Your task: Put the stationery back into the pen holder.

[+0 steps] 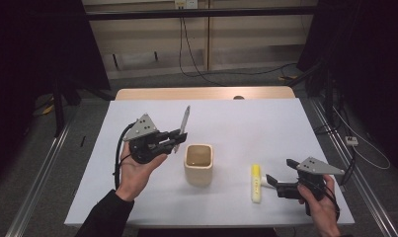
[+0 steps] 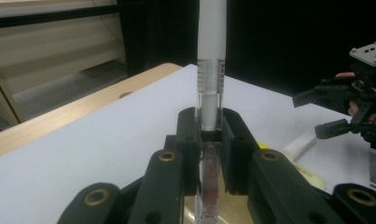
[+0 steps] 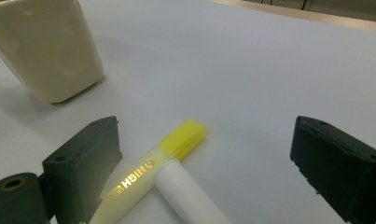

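Observation:
My left gripper [image 1: 173,139] is shut on a slim pen [image 1: 184,121] with a white upper barrel and a clear lower part, holding it upright just left of the cream cup [image 1: 199,164]. In the left gripper view the pen [image 2: 211,70] rises from between the closed jaws of that gripper [image 2: 210,140]. On the table to the right of the cup lies a yellow highlighter [image 1: 256,183]. My right gripper [image 1: 279,172] hangs open just right of it. In the right gripper view the highlighter [image 3: 143,172] lies between the spread jaws of the gripper [image 3: 206,142], untouched, with a white cylinder [image 3: 188,193] against its side.
White table top [image 1: 246,123] with a wooden strip along its far edge [image 1: 201,93]. The cup [image 3: 45,51] stands at the upper left of the right gripper view. Cables trail on the floor beyond the table. The right gripper [image 2: 337,109] appears far right in the left gripper view.

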